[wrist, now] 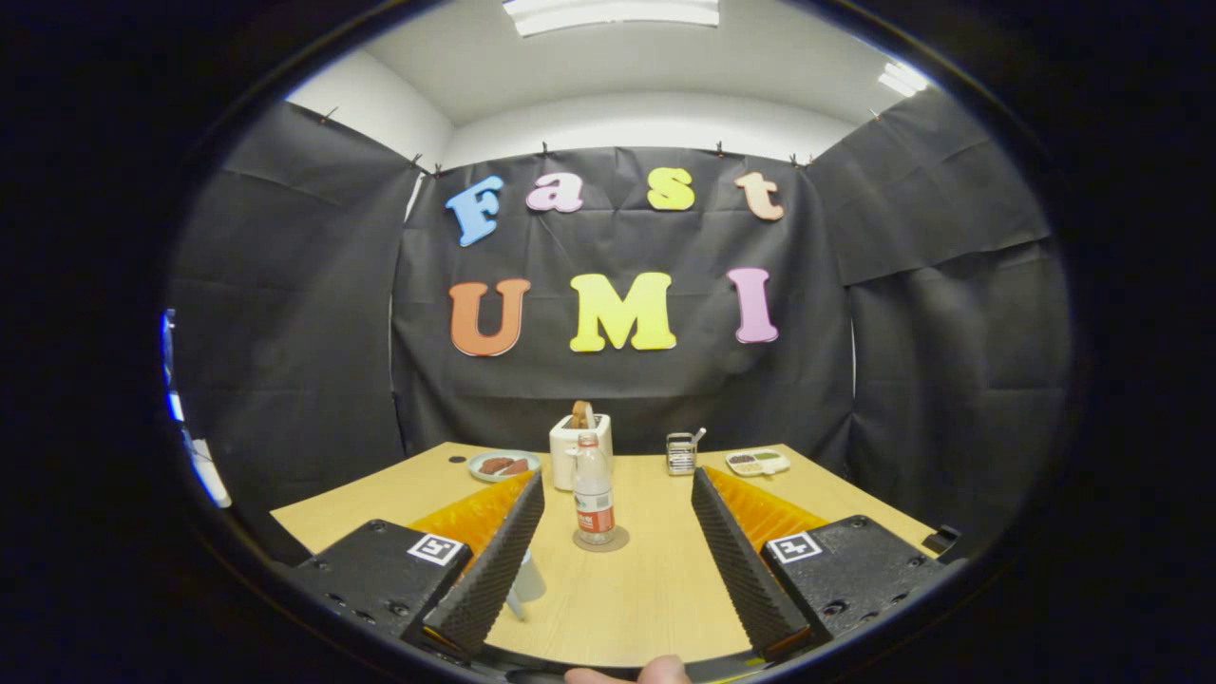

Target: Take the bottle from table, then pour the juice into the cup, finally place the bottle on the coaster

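A clear plastic bottle [594,499] with a red label stands upright on a round coaster [600,541], on the wooden table [646,589]. It is ahead of my gripper [617,489], roughly midway between the two fingers and apart from both. My gripper is open and holds nothing. A pale cup [527,578] stands close behind the left finger [494,560], which hides part of it. I cannot tell how much juice is in the bottle or the cup.
At the table's far side stand a white toaster [579,442] with bread, a plate [502,465] of food to its left, a small metal rack [681,454] and a divided white dish [757,463] to the right. A fingertip [655,673] shows below the fingers.
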A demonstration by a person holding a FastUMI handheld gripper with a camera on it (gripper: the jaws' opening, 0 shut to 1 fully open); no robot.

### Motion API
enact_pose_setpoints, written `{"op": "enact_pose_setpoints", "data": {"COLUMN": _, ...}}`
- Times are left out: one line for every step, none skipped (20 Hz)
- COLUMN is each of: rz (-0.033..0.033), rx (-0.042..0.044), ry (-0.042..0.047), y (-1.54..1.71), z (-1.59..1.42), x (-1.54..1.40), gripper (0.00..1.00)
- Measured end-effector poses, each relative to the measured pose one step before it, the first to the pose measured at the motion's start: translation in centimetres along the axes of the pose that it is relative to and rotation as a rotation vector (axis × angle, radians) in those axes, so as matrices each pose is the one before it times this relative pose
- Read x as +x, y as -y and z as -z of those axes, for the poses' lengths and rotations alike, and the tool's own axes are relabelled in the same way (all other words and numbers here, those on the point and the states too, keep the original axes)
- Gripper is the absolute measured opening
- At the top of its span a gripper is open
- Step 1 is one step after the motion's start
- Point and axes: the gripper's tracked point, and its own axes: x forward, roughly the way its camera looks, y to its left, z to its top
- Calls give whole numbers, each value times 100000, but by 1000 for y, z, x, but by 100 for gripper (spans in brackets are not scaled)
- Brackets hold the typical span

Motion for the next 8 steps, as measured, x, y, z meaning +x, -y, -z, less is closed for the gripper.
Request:
{"op": "enact_pose_setpoints", "data": {"rz": 37, "rx": -139, "ry": -85, "y": -14, "z": -43, "x": 115, "gripper": 100}}
{"op": "enact_pose_setpoints", "data": {"rz": -125, "rx": 59, "ry": 210, "y": -94, "z": 32, "x": -15, "gripper": 100}}
{"op": "enact_pose_setpoints", "data": {"rz": -240, "rx": 46, "ry": -261, "y": -101, "z": 11, "x": -5, "gripper": 100}}
{"op": "enact_pose_setpoints", "data": {"rz": -190, "rx": 154, "ry": -2, "y": -66, "z": 86, "x": 46, "gripper": 100}}
{"op": "enact_pose_setpoints", "data": {"rz": -79, "rx": 52, "ry": 22, "y": -50, "z": 19, "x": 53, "gripper": 100}}
{"op": "enact_pose_setpoints", "data": {"rz": 161, "rx": 263, "ry": 348, "y": 13, "z": 10, "x": -75, "gripper": 100}}
{"op": "enact_pose_setpoints", "data": {"rz": 160, "rx": 224, "ry": 99, "y": 8, "z": -61, "x": 62, "gripper": 100}}
{"op": "enact_pose_setpoints", "data": {"rz": -20, "rx": 263, "ry": 20, "y": -58, "z": 43, "x": -47, "gripper": 100}}
